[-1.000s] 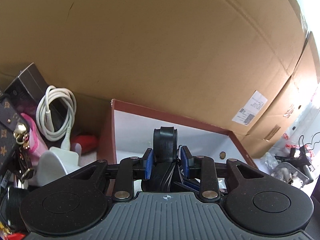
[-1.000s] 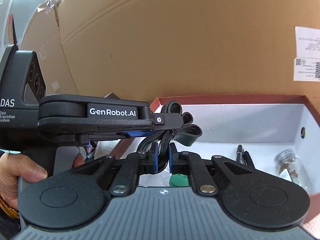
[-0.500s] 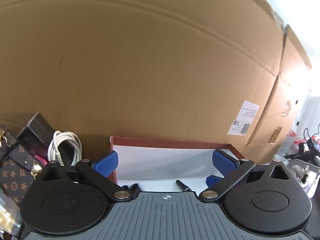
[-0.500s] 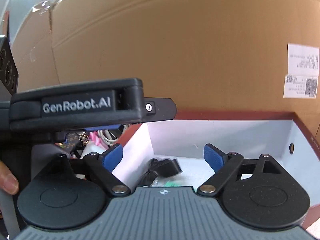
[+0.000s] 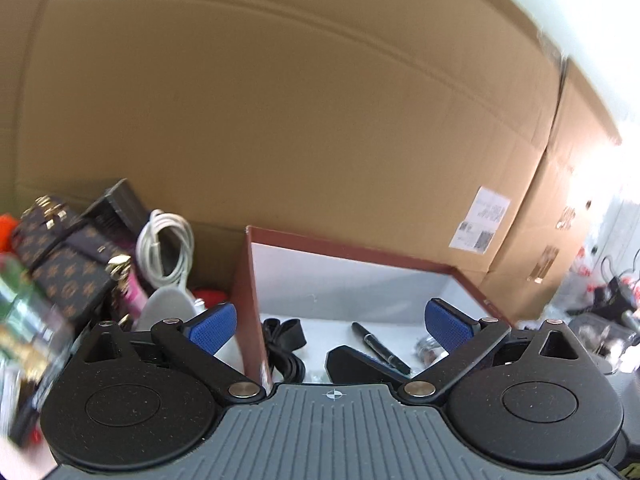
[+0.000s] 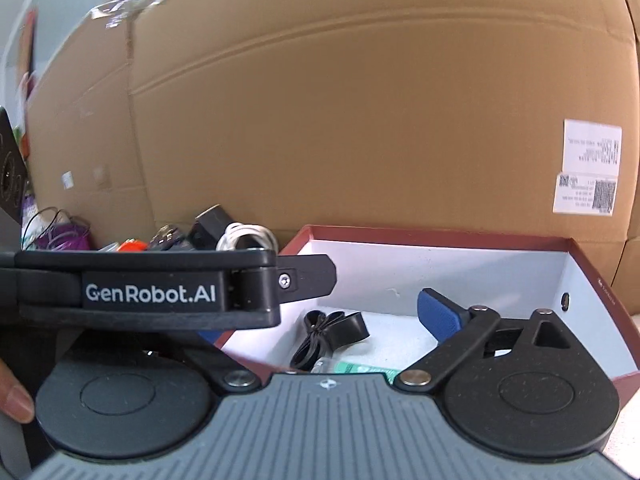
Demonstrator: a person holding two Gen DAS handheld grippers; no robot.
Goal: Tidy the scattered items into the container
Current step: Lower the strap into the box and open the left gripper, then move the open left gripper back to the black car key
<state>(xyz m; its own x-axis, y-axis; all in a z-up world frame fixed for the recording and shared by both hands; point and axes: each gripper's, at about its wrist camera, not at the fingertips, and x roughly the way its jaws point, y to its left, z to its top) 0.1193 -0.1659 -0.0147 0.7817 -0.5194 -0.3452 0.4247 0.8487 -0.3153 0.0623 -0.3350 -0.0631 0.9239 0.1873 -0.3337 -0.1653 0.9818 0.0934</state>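
A red box (image 5: pixel 245 280) with a white inside (image 6: pixel 460 276) stands against a cardboard wall. A bundled black strap (image 5: pixel 286 344) (image 6: pixel 328 334) lies inside it, along with a black pen (image 5: pixel 380 348) and a small jar (image 5: pixel 430 350). My left gripper (image 5: pixel 330 320) is open and empty above the box's left wall. My right gripper (image 6: pixel 316 320) is open and empty over the box; its left finger is hidden behind the left gripper's body (image 6: pixel 148 290). Scattered items lie left of the box: a white coiled cable (image 5: pixel 166 248) and a brown patterned wallet (image 5: pixel 68 264).
A large cardboard box (image 5: pixel 280 120) fills the background. A black case (image 5: pixel 120 204), a pink item (image 5: pixel 132 292) and a white rounded object (image 5: pixel 168 308) sit left of the box. Cluttered items (image 5: pixel 600 312) lie at the far right.
Both grippers opened and let the black strap drop into the box. Both have since pulled back and up, and the left gripper has drifted left.
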